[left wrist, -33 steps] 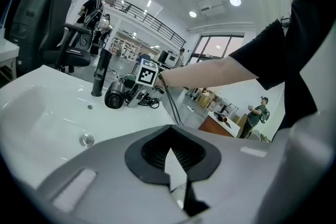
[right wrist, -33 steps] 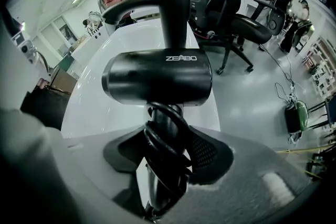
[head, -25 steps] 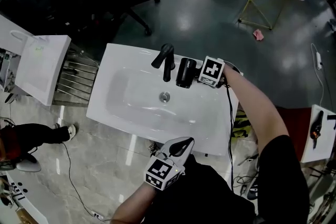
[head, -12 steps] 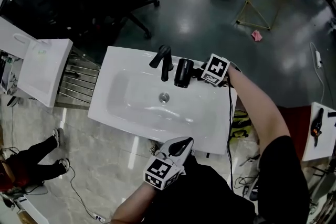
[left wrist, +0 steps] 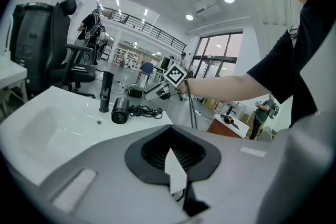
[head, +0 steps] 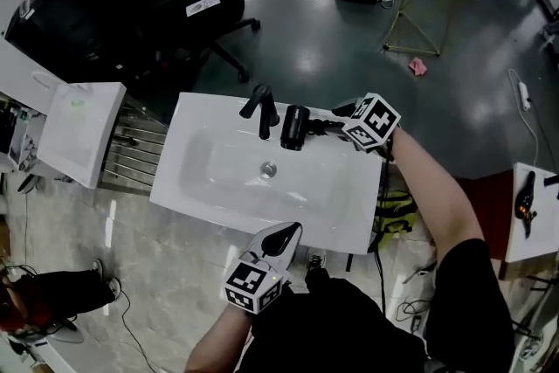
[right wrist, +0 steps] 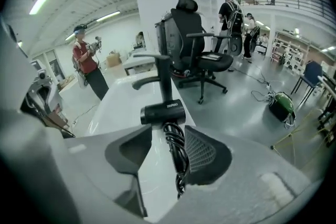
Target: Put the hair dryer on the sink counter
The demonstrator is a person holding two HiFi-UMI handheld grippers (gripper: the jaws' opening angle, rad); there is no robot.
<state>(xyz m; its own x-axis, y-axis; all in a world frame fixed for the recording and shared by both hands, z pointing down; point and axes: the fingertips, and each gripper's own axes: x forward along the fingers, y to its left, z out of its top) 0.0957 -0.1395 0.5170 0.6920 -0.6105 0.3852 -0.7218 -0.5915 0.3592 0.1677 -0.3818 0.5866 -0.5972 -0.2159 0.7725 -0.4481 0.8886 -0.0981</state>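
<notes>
The hair dryer (head: 294, 127) lies on its side on the counter (head: 345, 207), just beside the faucet (head: 260, 111), on the side toward our right gripper (head: 341, 120). That gripper's jaws stand wide apart, having just closed a little; we see the coiled cord (right wrist: 176, 152) between them, unpinched. Our left gripper (head: 291, 229), across the basin (head: 223, 172) from the faucet, has its jaws together on nothing.

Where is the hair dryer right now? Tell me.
In the head view, the hair dryer lies on the sink counter's back edge, just right of the black faucet, its coiled cord trailing rightward.
</notes>
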